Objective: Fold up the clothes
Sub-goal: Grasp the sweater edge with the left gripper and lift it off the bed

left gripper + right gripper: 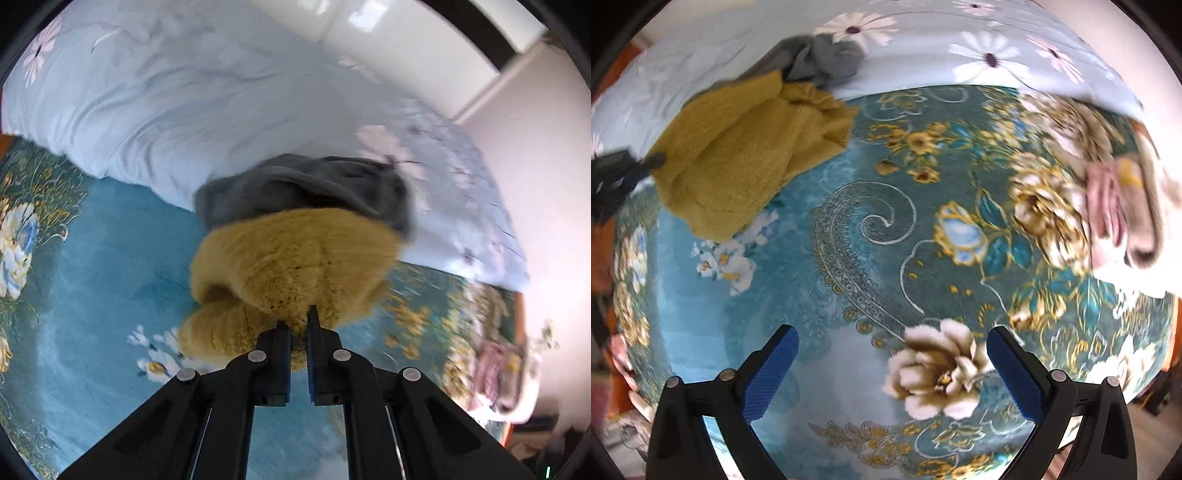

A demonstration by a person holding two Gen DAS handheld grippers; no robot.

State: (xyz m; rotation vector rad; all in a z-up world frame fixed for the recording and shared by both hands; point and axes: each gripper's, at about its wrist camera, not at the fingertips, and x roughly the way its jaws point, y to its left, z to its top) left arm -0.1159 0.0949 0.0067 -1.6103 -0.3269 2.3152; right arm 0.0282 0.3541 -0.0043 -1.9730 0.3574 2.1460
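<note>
The left gripper (297, 325) is angled steeply downward over the bed, its two black fingers drawn nearly together and pinching an edge of the mustard-yellow fuzzy garment (291, 258). The garment bunches in a rounded mass just beyond the fingertips, part of it sagging below and to the left of them. Its far end overlaps a grey garment (306, 188), which lies crumpled against the pale blue floral duvet (166, 99) heaped across the far side of the bed. Beneath both lies the teal floral blanket (110, 258) that covers the near part of the bed.

The right gripper (892, 354) points almost straight down at the teal floral blanket (871, 229), its blue-padded fingers (775, 365) spread wide with nothing between them; only the blanket's cream flower pattern shows in the gap. From this view the mustard-yellow fuzzy garment (738, 155) sits at the far left, well apart from the right gripper, with the grey garment (820, 59) touching its far end and resting on the pale blue floral duvet (923, 70). The left gripper (646, 162) shows at the left edge as a dark shape meeting the yellow cloth's left side. At the right edge a blurred pink and beige pile of cloth (1115, 206) lies on the bed.
</note>
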